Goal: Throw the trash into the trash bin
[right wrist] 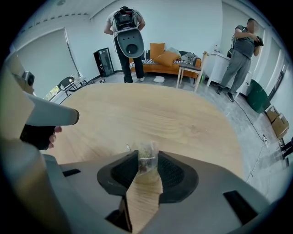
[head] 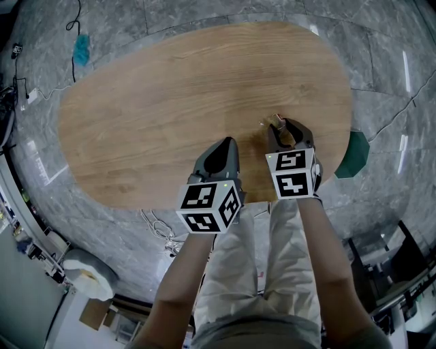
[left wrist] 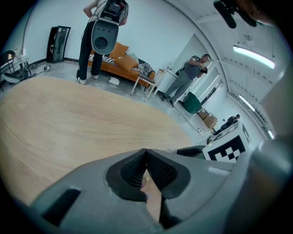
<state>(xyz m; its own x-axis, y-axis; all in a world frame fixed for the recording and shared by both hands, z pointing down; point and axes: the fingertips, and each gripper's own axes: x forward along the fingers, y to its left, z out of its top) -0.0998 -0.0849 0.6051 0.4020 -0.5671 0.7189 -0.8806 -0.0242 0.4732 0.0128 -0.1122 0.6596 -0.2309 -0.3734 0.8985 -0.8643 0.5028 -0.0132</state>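
An open-plan office or lab lounge is indicated. A grey stone-tiled floor [head: 204, 13] is seen around a large oval wooden table [head: 170, 102]. An orange sofa [right wrist: 171, 64] and a side table [right wrist: 190, 69] are set against the white far wall, upper centre. Loose cables [head: 158, 228], cardboard boxes [left wrist: 208, 119], a green bin [right wrist: 257, 96] and ceiling strip lights [left wrist: 254, 55] are noted.

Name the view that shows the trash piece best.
Right gripper view: the clear wrapper sits close up, pinched between the jaws. The head view shows only a speck of it; the left gripper view shows none.
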